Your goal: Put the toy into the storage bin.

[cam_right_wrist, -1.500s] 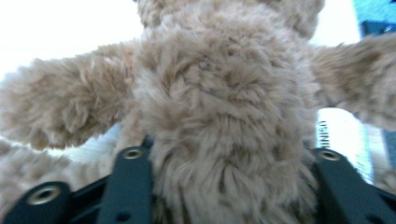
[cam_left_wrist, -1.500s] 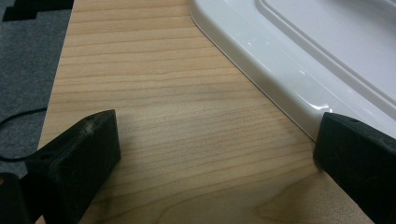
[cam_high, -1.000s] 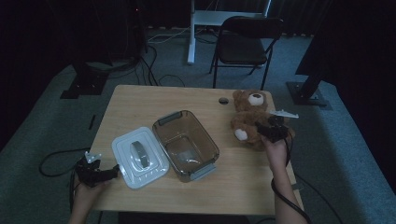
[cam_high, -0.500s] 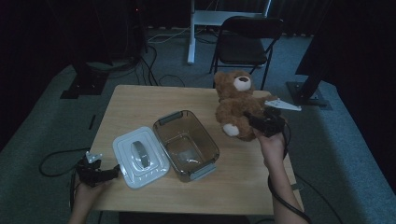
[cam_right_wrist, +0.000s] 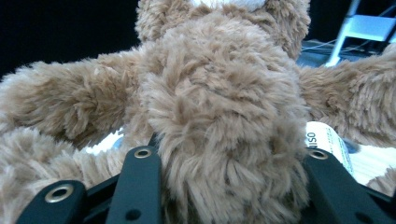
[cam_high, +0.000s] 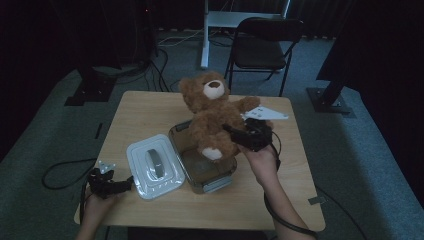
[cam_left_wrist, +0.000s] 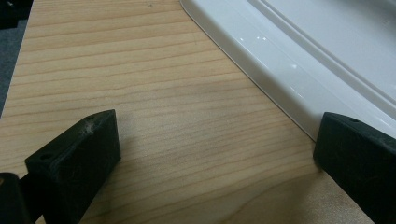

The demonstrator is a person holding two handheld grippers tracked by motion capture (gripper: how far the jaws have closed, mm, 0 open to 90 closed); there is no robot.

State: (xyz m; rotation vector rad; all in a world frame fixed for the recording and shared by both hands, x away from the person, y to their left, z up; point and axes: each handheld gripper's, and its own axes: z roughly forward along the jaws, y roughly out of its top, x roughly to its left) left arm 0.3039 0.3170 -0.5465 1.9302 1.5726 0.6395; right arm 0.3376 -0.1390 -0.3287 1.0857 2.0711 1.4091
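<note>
1. Nearest the person, the left gripper [cam_high: 125, 185] rests at the table's [cam_high: 150, 107] front left edge, jaws wide and holding nothing, one jaw just beside the white lid [cam_high: 154, 165].
2. Farther in, the right gripper [cam_high: 231, 131] clamps the teddy bear [cam_high: 214, 117] around its body (fur bulges between the jaws in the right gripper view).
3. The bear hangs upright, feet directly over the open container [cam_high: 202, 160], so the coming move is probably straight down; the right hand is nearer.
</note>
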